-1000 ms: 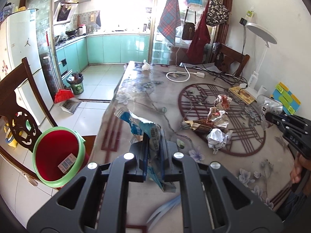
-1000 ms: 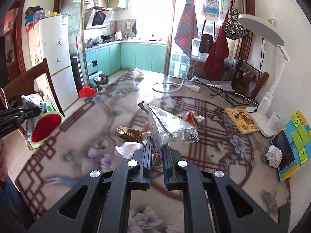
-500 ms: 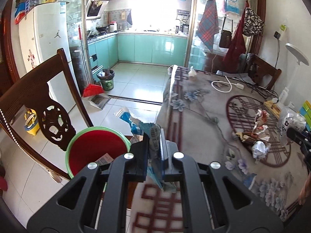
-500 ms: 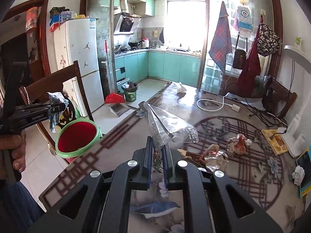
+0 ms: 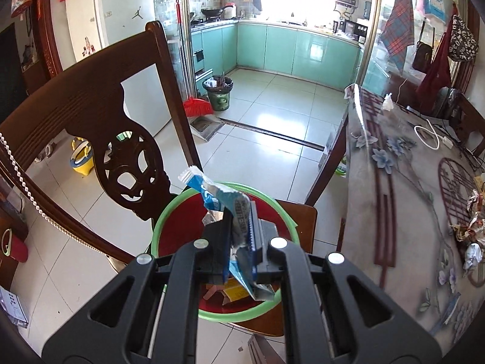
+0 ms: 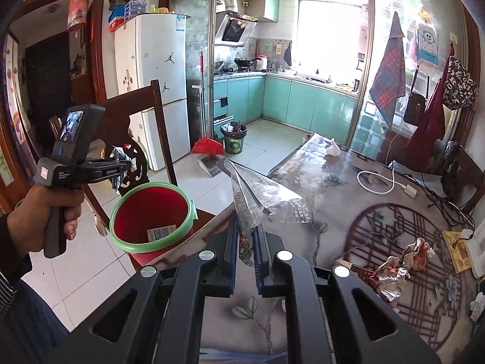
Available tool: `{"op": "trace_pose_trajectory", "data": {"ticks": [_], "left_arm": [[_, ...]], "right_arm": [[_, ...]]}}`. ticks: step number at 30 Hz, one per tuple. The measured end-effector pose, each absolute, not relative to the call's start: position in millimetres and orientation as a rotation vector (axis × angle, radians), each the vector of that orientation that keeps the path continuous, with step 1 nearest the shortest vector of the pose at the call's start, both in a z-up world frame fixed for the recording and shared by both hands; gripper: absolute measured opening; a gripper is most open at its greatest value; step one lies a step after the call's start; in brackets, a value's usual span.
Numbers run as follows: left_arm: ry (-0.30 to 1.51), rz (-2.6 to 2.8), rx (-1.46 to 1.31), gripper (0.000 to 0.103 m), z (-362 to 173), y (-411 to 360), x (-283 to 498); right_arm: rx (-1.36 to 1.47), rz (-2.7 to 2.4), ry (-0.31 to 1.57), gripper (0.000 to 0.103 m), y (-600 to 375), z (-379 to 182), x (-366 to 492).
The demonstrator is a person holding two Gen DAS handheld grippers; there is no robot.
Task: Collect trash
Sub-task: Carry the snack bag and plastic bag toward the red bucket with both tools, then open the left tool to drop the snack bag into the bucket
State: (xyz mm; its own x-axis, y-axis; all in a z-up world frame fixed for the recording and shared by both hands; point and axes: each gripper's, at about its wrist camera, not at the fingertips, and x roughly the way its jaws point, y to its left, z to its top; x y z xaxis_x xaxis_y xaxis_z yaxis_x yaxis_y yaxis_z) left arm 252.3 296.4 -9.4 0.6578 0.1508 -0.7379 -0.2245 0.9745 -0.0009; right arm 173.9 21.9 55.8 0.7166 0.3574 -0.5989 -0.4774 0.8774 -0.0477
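The left gripper (image 5: 239, 236) is clamped on a blue-and-white wrapper (image 5: 225, 201). The wrapper stands directly above the red bin (image 5: 182, 221), which sits on a chair seat (image 5: 298, 212) below and ahead of the tips. The right gripper (image 6: 246, 242) is clamped on a clear plastic bag (image 6: 263, 195), held over the table (image 6: 333, 212) edge; the bin lies ahead and to the left of these tips.

Handling, by judgement: both items are thin film, very light, soft and crumpled. Neither is fragile. Film is slick, so a pinch on a folded or doubled section holds better than one on a single edge. Such light pieces may cling to the pads on release or drift sideways as they fall; release low over the bin mouth.

Further crumpled foil and paper scraps (image 6: 391, 276) lie on the table ahead and to the right of the right gripper. Take these at the bulkiest fold.
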Motion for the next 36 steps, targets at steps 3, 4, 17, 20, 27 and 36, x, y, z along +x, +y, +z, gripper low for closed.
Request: {"op": "trace_pose_trajectory", "data": {"ticks": [3,4,17,20,27,36], "left_arm": [[0.862,0.239,-0.104,0.009,-25.4,306.6,265.5],[0.872,0.244,-0.107,0.009,-29.9,308.9,268.7],[0.923,0.264,-0.103,0.035,-57.4,317.9,289.0],[0.902,0.276,-0.104,0.056,-50.7,319.1,287.4],[0.851,0.304,-0.117,0.077,-35.2,325.8,281.4],[0.839,0.308,-0.161,0.082,-28.7,338.5,276.5]], "right_arm": [[-0.217,0.475,0.626,0.009,31.3,51.8,178.0],[-0.220,0.478,0.628,0.009,34.3,50.4,179.0],[-0.243,0.523,0.653,0.009,68.7,36.8,191.1],[-0.244,0.536,0.658,0.009,74.0,33.8,191.6],[-0.254,0.563,0.659,0.009,90.5,30.5,195.1],[-0.260,0.590,0.653,0.009,110.9,33.2,200.0]]}}
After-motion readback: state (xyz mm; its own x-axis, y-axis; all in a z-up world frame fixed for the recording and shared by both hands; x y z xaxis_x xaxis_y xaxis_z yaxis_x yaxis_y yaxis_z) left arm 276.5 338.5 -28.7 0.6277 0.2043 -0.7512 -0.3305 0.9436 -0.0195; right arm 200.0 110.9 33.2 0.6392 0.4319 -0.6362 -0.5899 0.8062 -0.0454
